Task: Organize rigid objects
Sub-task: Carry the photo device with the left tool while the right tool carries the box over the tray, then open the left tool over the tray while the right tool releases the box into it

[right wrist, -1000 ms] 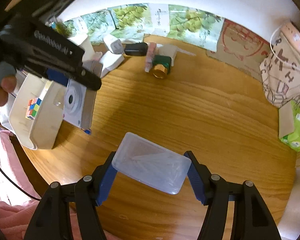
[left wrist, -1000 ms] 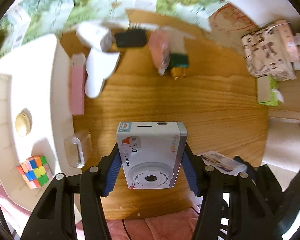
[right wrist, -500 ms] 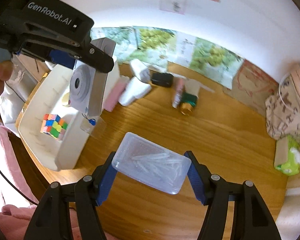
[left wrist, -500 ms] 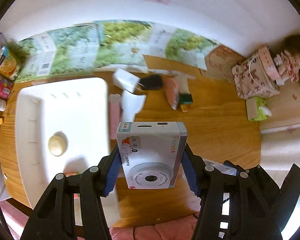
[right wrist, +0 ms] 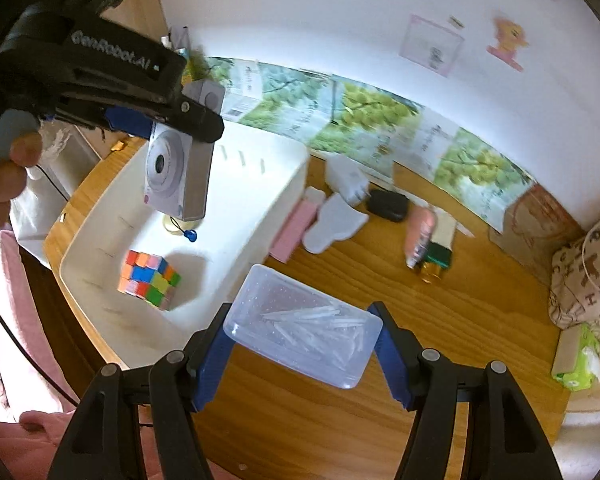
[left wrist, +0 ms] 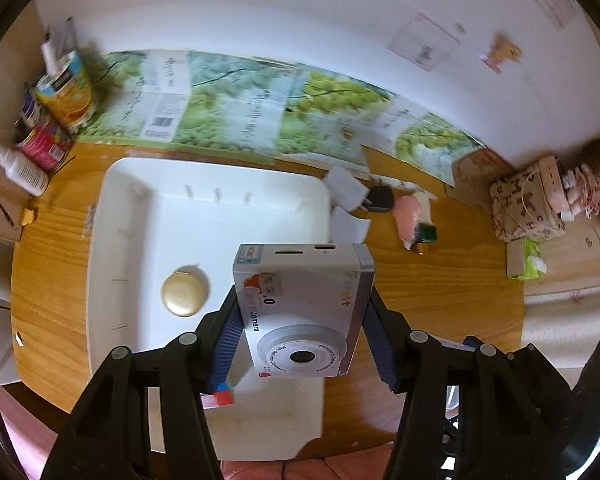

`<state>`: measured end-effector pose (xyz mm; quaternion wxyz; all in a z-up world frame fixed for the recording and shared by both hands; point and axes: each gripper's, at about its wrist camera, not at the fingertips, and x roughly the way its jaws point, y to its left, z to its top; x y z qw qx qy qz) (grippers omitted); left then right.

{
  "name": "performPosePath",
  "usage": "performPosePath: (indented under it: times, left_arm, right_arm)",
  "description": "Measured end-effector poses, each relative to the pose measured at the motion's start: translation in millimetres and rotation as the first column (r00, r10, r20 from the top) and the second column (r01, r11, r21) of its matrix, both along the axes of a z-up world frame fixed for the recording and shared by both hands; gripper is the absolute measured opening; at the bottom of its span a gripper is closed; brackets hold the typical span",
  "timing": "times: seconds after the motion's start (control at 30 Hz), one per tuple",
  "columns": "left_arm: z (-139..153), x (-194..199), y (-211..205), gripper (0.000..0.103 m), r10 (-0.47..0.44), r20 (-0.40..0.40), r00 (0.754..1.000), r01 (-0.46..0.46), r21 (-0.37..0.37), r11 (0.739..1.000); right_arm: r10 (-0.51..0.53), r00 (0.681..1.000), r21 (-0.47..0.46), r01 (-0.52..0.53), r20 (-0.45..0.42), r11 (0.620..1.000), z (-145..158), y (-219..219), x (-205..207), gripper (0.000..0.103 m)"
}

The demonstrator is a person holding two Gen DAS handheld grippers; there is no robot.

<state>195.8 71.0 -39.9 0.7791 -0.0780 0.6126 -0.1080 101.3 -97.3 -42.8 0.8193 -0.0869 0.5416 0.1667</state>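
Toy camera (left wrist: 300,304) sits pinched in your left gripper (left wrist: 300,344), and now it hangs over the white bin (left wrist: 220,216) instead of the wood table (left wrist: 440,288), so you can drop it soon. From the right view, your right gripper (right wrist: 304,344) pinches the clear box (right wrist: 304,336), now close beside the bin's wall, near the colour cube (right wrist: 150,280).
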Motion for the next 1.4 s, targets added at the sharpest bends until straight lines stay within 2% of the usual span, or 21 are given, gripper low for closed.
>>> performPosePath:
  times: [0.33,0.7,1.0,1.27,1.4]
  left_arm:
    - [-15.0,3.2,46.7,0.061,0.041,-0.020,0.999,-0.041,0.023,0.999]
    - [-41.1,7.9,86.5,0.061,0.101,-0.084,0.991,-0.092,0.101,0.991]
    - [-48.6,8.9,84.1,0.061,0.059,-0.103,0.993,-0.046,0.126,0.991]
    - [-61.1,10.1,83.9,0.063,0.072,-0.137,0.988,-0.058,0.109,0.992]
    - [-56.3,9.4,88.8,0.065,0.085,-0.113,0.990,-0.075,0.091,0.993]
  right_arm:
    - [0.031,0.999,0.039,-0.031,-0.014,0.999,10.0,53.5,7.7,0.067]
    - [0.075,0.995,0.094,-0.069,-0.062,0.993,-1.0,101.9,9.4,0.067]
    - [0.080,0.994,0.097,-0.072,-0.080,0.993,-9.2,120.5,8.3,0.067]
    - [0.053,0.995,0.075,-0.047,-0.082,0.996,-15.2,120.3,7.8,0.067]
    - [0.047,0.996,0.072,-0.042,-0.071,0.996,-16.9,118.9,10.7,0.073]
